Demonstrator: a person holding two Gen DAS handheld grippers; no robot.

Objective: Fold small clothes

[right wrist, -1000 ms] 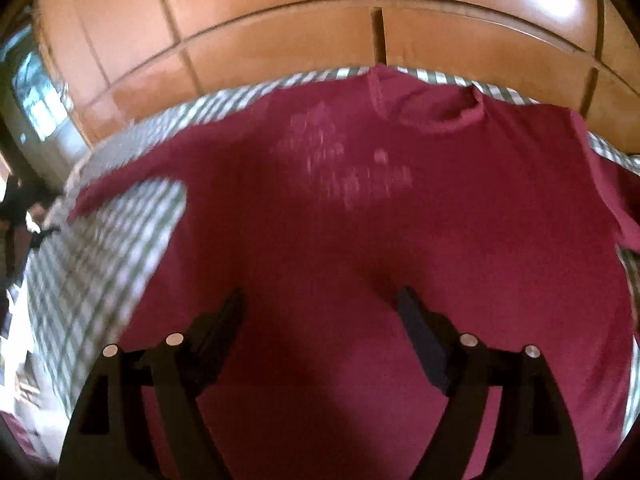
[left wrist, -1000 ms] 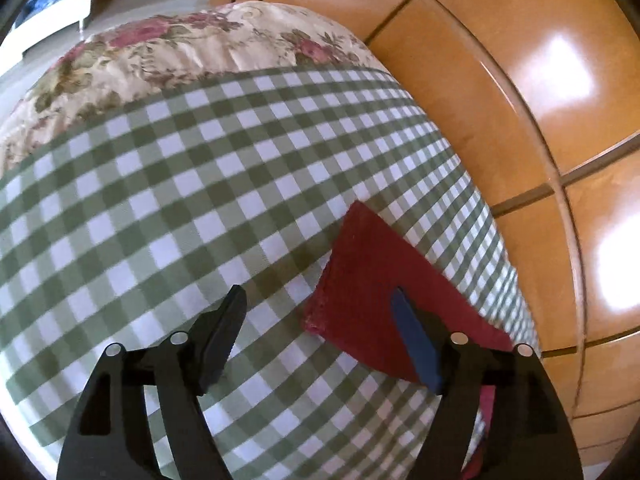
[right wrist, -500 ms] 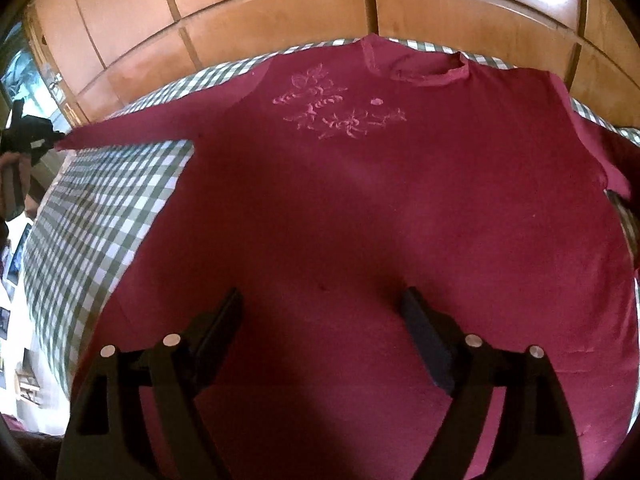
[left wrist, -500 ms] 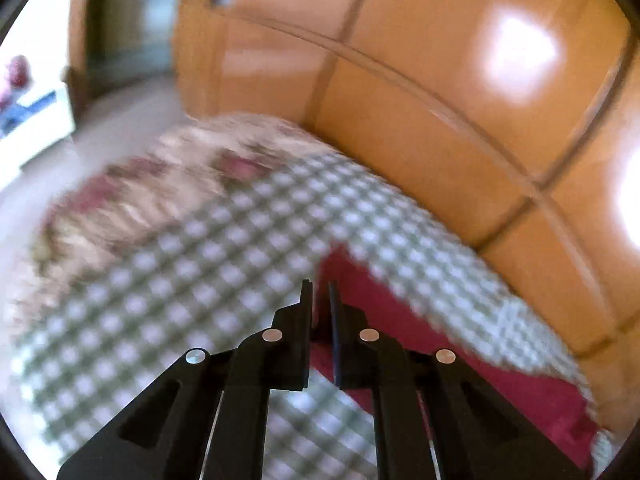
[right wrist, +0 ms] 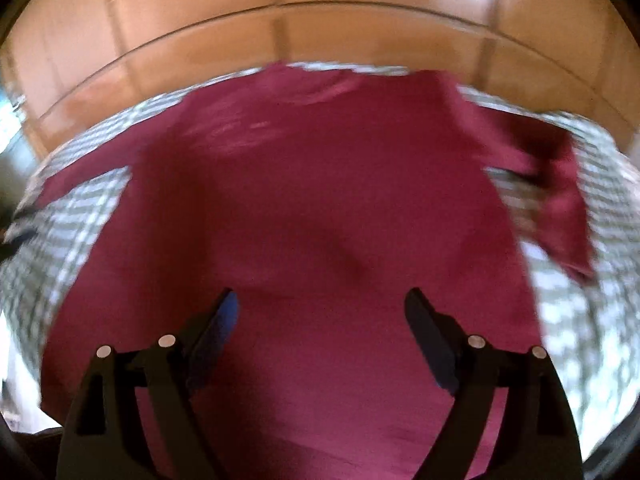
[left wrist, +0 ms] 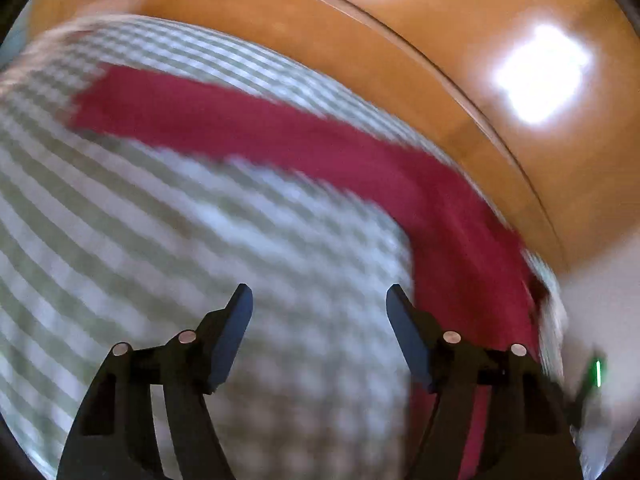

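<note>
A dark red long-sleeved shirt [right wrist: 312, 216] lies spread flat on the green-and-white checked cloth [right wrist: 76, 224], neck towards the wooden wall. Its right sleeve [right wrist: 560, 184] is bent and rumpled. My right gripper [right wrist: 320, 312] is open and empty, hovering over the shirt's lower body. In the left wrist view the shirt's left sleeve [left wrist: 248, 128] stretches straight across the checked cloth [left wrist: 160, 248]. My left gripper [left wrist: 318, 308] is open and empty above the cloth, just left of the shirt's body. Both views are motion-blurred.
A glossy wooden panelled wall [left wrist: 460, 60] runs close behind the far edge of the bed; it also shows in the right wrist view [right wrist: 320, 40]. A white surface with a small green light [left wrist: 598, 368] lies at the right edge of the left wrist view.
My left gripper shut on the sleeve's cuff, drew the sleeve out straight, then opened and pulled back from it. My right gripper stayed open and shifted slightly over the shirt.
</note>
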